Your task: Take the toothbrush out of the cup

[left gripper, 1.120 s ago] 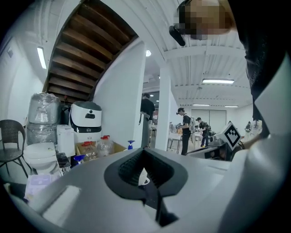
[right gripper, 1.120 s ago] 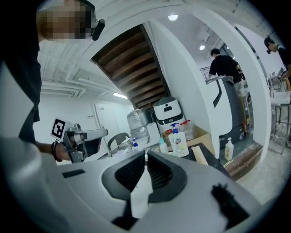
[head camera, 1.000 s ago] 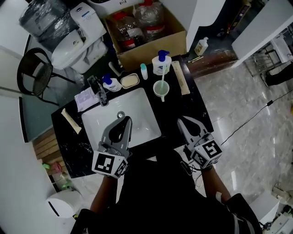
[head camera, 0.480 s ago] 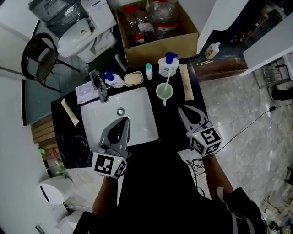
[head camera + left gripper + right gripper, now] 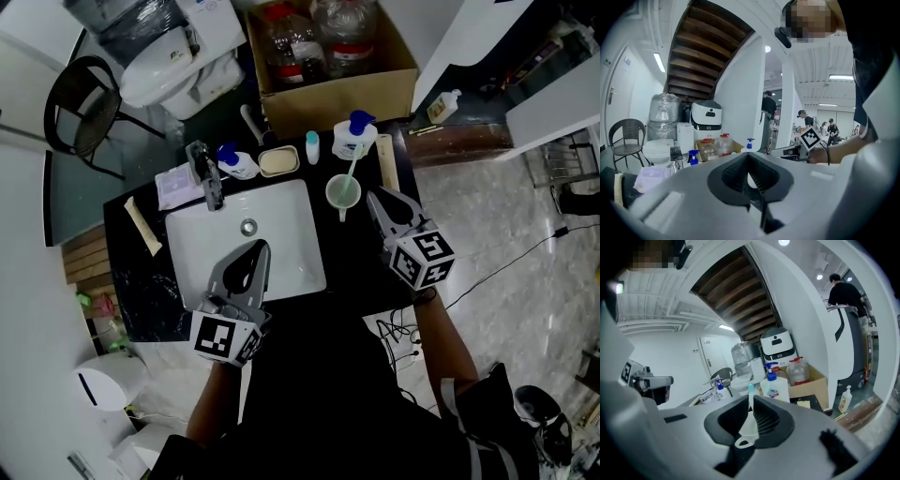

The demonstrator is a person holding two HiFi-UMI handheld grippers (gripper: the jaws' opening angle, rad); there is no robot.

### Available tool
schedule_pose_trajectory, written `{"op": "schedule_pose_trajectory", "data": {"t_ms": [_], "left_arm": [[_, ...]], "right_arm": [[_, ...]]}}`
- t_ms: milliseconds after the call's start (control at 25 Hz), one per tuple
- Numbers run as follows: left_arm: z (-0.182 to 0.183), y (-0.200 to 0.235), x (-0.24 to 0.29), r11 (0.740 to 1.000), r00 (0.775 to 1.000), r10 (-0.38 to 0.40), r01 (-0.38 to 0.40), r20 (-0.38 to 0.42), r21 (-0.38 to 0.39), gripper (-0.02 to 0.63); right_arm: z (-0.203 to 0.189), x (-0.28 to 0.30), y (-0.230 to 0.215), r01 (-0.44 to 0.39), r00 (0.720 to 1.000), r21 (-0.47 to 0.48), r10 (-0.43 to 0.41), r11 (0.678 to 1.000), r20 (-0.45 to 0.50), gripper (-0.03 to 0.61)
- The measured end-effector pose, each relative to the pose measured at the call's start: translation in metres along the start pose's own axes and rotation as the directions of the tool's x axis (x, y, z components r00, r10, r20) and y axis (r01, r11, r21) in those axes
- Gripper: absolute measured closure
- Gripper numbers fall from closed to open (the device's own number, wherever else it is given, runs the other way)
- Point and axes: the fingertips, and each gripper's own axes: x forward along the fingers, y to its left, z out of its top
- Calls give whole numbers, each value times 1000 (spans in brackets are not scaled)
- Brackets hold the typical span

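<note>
A pale green cup (image 5: 343,193) stands on the black counter right of the sink, and a light green toothbrush (image 5: 352,164) leans out of it toward the back. My right gripper (image 5: 375,195) points at the cup from the right, tips just beside its rim. Its jaws are only starting to open, with nothing between them. The right gripper view has the cup (image 5: 749,427) and the toothbrush head (image 5: 750,389) straight ahead of the right gripper (image 5: 751,397). My left gripper (image 5: 259,246) hovers shut and empty over the front of the basin; the left gripper view shows the left gripper (image 5: 747,153).
White sink (image 5: 281,234) with a faucet (image 5: 204,173) fills the counter's middle. Behind the cup stand a pump soap bottle (image 5: 354,139), a small tube (image 5: 312,146), a soap dish (image 5: 278,161) and a spray bottle (image 5: 234,161). A cardboard box (image 5: 328,47) with bottles sits behind.
My right gripper has moved forward along the counter's right side, from the front edge up to the cup. The left gripper has barely shifted over the sink.
</note>
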Motion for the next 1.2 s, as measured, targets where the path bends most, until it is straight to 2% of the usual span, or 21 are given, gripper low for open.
{"op": "schedule_pose_trajectory", "data": {"t_ms": [120, 200, 320, 760, 1080, 1160, 1200], "left_arm": [[-3, 0, 1, 1000, 1000, -1, 1, -17, 4, 606], [-5, 0, -1, 1000, 1000, 0, 0, -19, -4, 606], [-7, -2, -4, 1000, 1000, 0, 0, -24, -13, 606], [-7, 4, -10, 1000, 1000, 14, -14, -22, -22, 606], [-8, 6, -4, 1000, 1000, 12, -13, -28, -26, 597], [-8, 7, -4, 1000, 999, 10, -11, -30, -24, 597], [-8, 8, -3, 1000, 999, 8, -9, -32, -23, 597]], "right_arm": [[-4, 17, -10, -10, 1000, 17, 10, 1000, -29, 493], [-8, 27, -15, -21, 998, 17, 22, 1000, -52, 484], [-15, 40, -20, -33, 996, 5, 33, 999, -84, 483], [-32, 77, -37, -58, 988, 81, 69, 995, -139, 460], [-40, 90, -33, -84, 983, 72, 95, 994, -160, 460], [-42, 91, -31, -93, 982, 74, 103, 993, -157, 470], [-42, 92, -31, -92, 983, 72, 102, 993, -155, 514]]}}
